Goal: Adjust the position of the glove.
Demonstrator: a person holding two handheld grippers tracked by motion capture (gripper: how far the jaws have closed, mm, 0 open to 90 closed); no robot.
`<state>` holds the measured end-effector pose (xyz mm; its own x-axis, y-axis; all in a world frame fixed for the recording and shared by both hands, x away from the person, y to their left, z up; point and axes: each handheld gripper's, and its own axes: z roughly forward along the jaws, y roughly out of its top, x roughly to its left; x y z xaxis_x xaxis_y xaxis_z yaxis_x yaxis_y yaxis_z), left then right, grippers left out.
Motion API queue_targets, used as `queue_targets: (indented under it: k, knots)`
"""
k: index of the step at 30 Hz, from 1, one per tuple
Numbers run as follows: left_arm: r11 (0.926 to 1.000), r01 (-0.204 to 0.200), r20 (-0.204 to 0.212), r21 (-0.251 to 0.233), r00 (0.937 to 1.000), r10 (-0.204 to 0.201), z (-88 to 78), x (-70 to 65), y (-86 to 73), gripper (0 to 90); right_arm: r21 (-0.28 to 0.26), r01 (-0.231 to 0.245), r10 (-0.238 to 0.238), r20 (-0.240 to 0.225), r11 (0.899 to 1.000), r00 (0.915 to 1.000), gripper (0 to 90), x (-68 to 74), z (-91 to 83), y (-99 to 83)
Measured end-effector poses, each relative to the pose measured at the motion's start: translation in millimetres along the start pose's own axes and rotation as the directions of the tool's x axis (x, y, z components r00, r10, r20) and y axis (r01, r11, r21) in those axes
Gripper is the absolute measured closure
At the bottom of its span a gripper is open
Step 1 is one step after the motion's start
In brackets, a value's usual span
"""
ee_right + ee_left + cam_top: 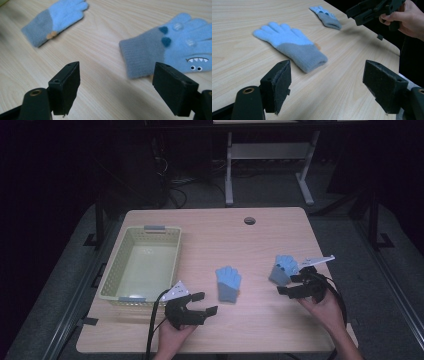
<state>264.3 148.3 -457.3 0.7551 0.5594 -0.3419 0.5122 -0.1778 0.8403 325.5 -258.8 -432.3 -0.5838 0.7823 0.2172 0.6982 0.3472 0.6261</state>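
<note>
- My left gripper hangs over the desk's near edge, left of centre, jaws spread wide and empty, pointing toward the plain blue glove.
- That glove lies flat near the middle of the desk, with bare wood all round it; its grey cuff faces the near edge.
- My right gripper sits near the right edge, jaws likewise parted with nothing between them, just beside the monster-face glove.
- In the right gripper view, that glove shows printed teeth and eyes; no readable writing.
- The pale yellow basket stands along the left edge, well apart from both gloves.
- Both my hands grip from the near edge.
</note>
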Motion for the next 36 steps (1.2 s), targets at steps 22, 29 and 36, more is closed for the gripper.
queue_targets:
  k: [22,29,36]
  knots:
    - [0.9998,-0.018,-0.001,-0.004,0.9998,0.018,-1.1,-1.6,1.4,22.6,0.089,-0.012,0.010,0.026,0.996,0.9996,21.6,-11.0,10.8,32.9]
    - [0.9998,-0.021,-0.001,0.001,0.9998,0.021,-1.4,-1.2,1.8,22.6,0.132,-0.009,0.005,0.029,0.991,0.9996,21.2,-14.4,17.0,49.3]
    - [0.9997,-0.022,-0.002,-0.003,0.9998,0.022,-1.4,-2.0,2.0,22.6,0.172,-0.004,-0.005,0.051,0.985,0.9987,21.6,-18.8,25.0,62.3]
